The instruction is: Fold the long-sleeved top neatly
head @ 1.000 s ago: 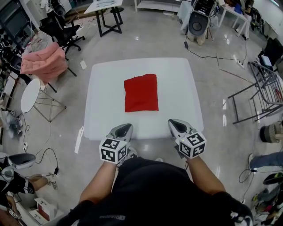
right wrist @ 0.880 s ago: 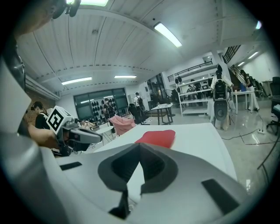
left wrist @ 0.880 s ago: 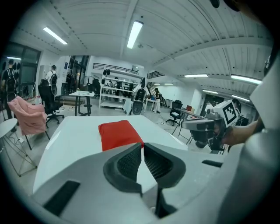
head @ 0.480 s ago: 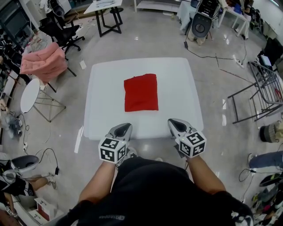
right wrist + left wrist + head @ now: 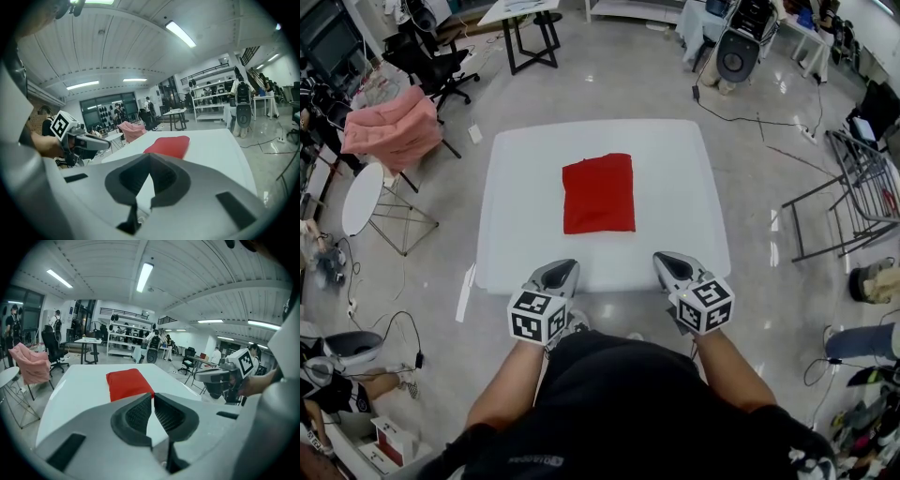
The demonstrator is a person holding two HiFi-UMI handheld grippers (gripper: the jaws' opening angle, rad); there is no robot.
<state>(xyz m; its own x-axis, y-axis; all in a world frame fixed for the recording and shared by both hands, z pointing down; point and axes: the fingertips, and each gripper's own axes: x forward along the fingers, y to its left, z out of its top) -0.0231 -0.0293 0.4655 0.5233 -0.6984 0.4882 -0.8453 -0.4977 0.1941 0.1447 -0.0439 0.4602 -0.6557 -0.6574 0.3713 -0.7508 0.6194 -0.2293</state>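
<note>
The red top (image 5: 598, 194) is lying folded into a neat rectangle near the middle of the white bench (image 5: 680, 234). The left gripper (image 5: 559, 272) and right gripper (image 5: 668, 263) are hovering at the bench's near edge, well apart from the top, each with its fingers together and gripping nothing.

Barely anything moves here. The one real mover is the office chair with the round back (image 5: 737, 58), out at 1 o'clock from the white table (image 5: 516, 253): it drifts right and a touch nearer across the frames. Other than that, the head camera tips a hair, so the table and the folded red top (image 5: 598, 194) sit slightly higher in the head view. Someone's leg (image 5: 366, 386) down at 8 o'clock shuffles a bit too.
</note>
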